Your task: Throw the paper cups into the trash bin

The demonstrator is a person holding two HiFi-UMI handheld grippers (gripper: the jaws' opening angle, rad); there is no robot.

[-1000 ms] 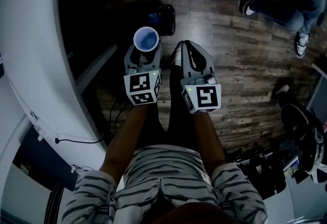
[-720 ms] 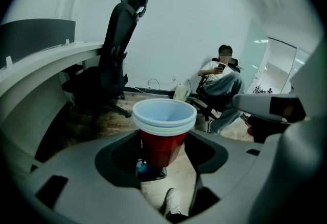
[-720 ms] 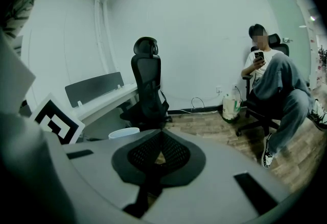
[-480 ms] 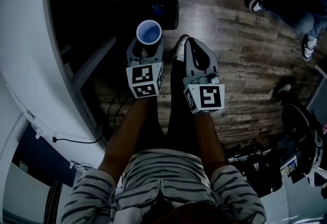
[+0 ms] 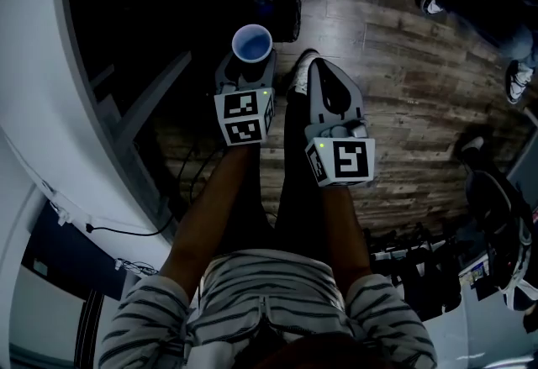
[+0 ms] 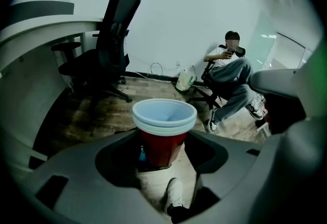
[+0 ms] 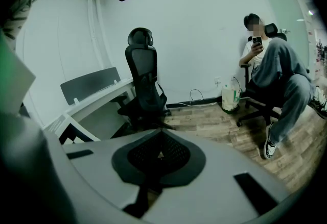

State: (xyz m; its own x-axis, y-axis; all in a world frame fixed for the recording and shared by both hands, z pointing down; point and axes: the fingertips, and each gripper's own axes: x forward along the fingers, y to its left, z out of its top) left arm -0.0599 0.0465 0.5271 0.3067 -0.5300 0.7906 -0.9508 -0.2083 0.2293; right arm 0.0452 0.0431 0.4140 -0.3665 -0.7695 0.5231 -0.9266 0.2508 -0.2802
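Red paper cups (image 6: 162, 141), clamped in the left gripper (image 5: 250, 63), have sunk lower.

You are looking at paper cups (image 6: 164, 133) that are showing red on the outside and pale blue-white at the rim and inside. Your left gripper (image 5: 250, 65) and right gripper (image 5: 324, 77) are both showing plain grey shells with black pads. Each is carrying a white cube (image 5: 245, 116) printed with black square markers and glowing with a small green light. You are wearing a shirt (image 5: 269, 296) striped in light grey and dark. Beneath you, brown wood-plank flooring (image 5: 395, 65) is running past a black trash bin (image 5: 284, 10), a white desk (image 5: 34, 65) and a black office chair (image 6: 110, 49).
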